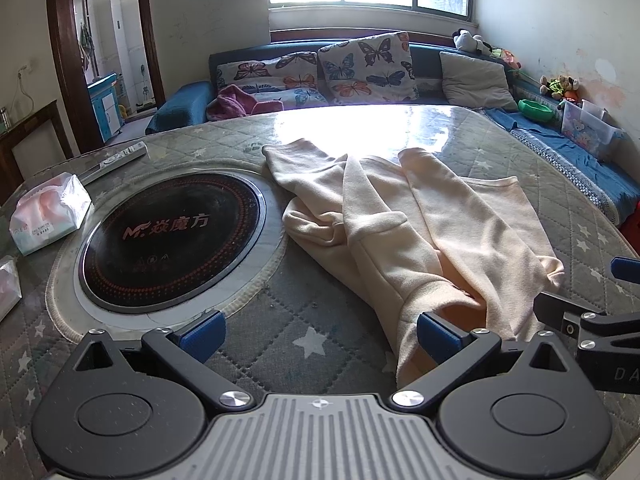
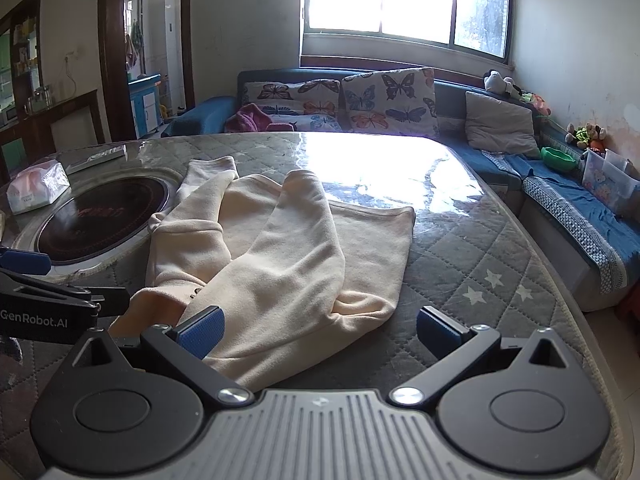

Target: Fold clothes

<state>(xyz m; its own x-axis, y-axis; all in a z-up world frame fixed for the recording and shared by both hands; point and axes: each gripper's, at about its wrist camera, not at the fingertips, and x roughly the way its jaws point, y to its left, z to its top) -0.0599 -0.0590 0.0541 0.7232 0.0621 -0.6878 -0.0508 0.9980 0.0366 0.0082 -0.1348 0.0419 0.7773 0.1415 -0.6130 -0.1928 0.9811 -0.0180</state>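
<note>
Presently — left gripper (image 1: 318,334): held low at the near edge of the tabletop (image 1: 256,344), fingers spread wide with nothing between them; only its right pad (image 1: 436,338) overlaps the near hem of the cream garment (image 1: 420,220), and whether it touches cannot be told.
Right gripper (image 2: 318,330): likewise spread wide and empty, with the near fold of the cream garment lying between and just ahead of its pads.
Gripper spacing: the two are seen just beside each other — a collision is judged possible if both are closed on the same hem.
Garment position: laid crumpled on the quilted, plastic-covered tabletop, sleeves crossed over the body and reaching away toward the window.
Grasp risk: several layers are stacked at the near end, so one layer alone, or too many, could be pinched, and the fold would be carried out crooked.
Surface risk: the clear cover looks glossy, so the whole piece could be dragged rather than folded.
Cooktop (image 1: 172,240): set into the tabletop just left of the garment; a sleeve lies at its rim and could be swept across it.
Tissue pack (image 1: 48,212): further left, well apart, judged unlikely to be disturbed.
Remote (image 1: 116,160): near the far left edge, at risk only from a wide sweep.
</note>
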